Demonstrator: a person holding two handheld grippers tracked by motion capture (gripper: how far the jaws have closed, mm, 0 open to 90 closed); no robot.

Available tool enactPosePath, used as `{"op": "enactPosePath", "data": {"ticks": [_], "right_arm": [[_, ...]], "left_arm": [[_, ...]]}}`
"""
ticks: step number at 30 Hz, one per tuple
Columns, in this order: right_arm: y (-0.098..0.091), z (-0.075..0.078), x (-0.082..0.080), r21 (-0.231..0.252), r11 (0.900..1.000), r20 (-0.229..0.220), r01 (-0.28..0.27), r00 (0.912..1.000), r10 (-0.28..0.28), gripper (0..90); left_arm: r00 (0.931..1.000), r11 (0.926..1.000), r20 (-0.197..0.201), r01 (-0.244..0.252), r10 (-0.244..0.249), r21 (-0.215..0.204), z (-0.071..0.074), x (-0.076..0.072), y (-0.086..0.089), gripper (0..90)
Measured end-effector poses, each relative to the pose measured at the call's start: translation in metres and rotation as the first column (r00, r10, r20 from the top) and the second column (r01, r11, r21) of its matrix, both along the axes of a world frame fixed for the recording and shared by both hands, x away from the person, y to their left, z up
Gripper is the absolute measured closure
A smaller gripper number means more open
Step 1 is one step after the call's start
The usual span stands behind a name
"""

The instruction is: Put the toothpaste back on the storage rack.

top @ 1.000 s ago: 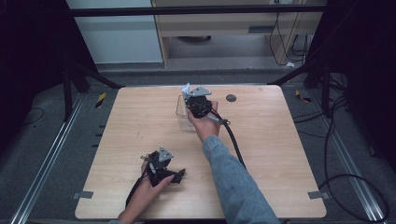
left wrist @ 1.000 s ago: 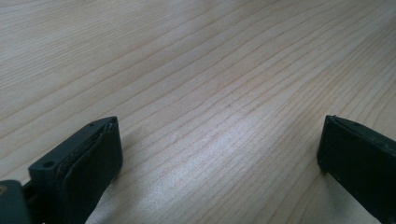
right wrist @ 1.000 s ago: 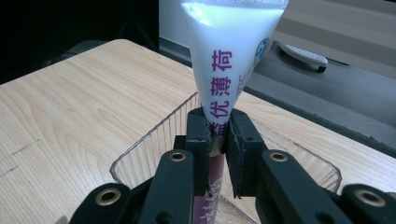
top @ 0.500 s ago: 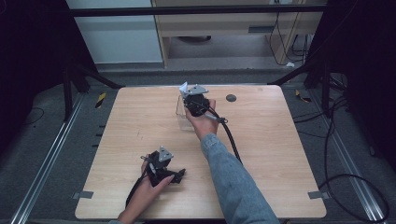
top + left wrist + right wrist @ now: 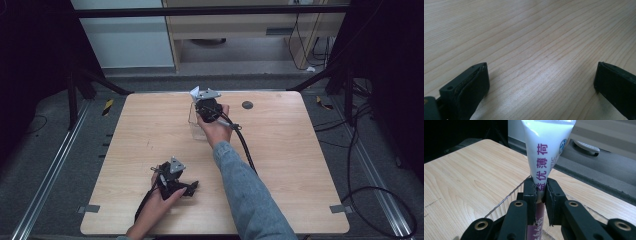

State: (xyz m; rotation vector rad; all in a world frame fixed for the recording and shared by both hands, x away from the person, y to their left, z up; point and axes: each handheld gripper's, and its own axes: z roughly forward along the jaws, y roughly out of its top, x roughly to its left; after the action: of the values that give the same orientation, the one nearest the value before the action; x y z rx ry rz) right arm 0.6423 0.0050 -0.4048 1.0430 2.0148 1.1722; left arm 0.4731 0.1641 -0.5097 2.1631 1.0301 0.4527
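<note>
glossy tapered white tube (image 5: 545,152), woodgrain table (image 5: 469,177)

- We see the left gripper (image 5: 172,177) low at the near left of the worktop (image 5: 300,165), held in the left hand (image 5: 159,200), forearm entering from the bottom edge.
- In the left gripper view its jaws stand wide apart, nothing between them, tips close over the wood.
- We see the right gripper (image 5: 207,105) far out near the far edge, right arm stretched forward in a blue denim sleeve (image 5: 245,195).
- In the right gripper view its jaws are pinched tight on a white tube (image 5: 546,152), which stands up between them.
- Black cable (image 5: 247,147) trails back along the right forearm.
</note>
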Motion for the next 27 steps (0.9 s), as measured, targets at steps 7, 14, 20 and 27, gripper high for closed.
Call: {"op": "enactPosePath", "data": {"ticks": [7,14,20,27], "right_arm": [[0.003,0.001,0.001,-0.010,1.0000,-0.005,0.000,1.0000,0.000,79.4],[0.007,0.000,0.002,-0.018,0.9998,-0.008,-0.001,1.0000,0.001,79.3],[0.010,-0.001,0.004,-0.029,0.9996,-0.011,-0.004,0.9999,0.003,79.2],[0.010,-0.001,0.008,-0.036,0.9993,-0.025,0.004,0.9997,-0.005,79.2]], "left_arm": [[1.0000,1.0000,0.000,0.000,0.000,0.000,0.000,0.000,0.000,0.0],[1.0000,1.0000,0.000,0.000,0.000,0.000,0.000,0.000,0.000,0.0],[1.0000,1.0000,0.000,0.000,0.000,0.000,0.000,0.000,0.000,0.0],[1.0000,1.0000,-0.001,0.000,0.000,0.000,0.000,0.000,0.000,0.0]]}}
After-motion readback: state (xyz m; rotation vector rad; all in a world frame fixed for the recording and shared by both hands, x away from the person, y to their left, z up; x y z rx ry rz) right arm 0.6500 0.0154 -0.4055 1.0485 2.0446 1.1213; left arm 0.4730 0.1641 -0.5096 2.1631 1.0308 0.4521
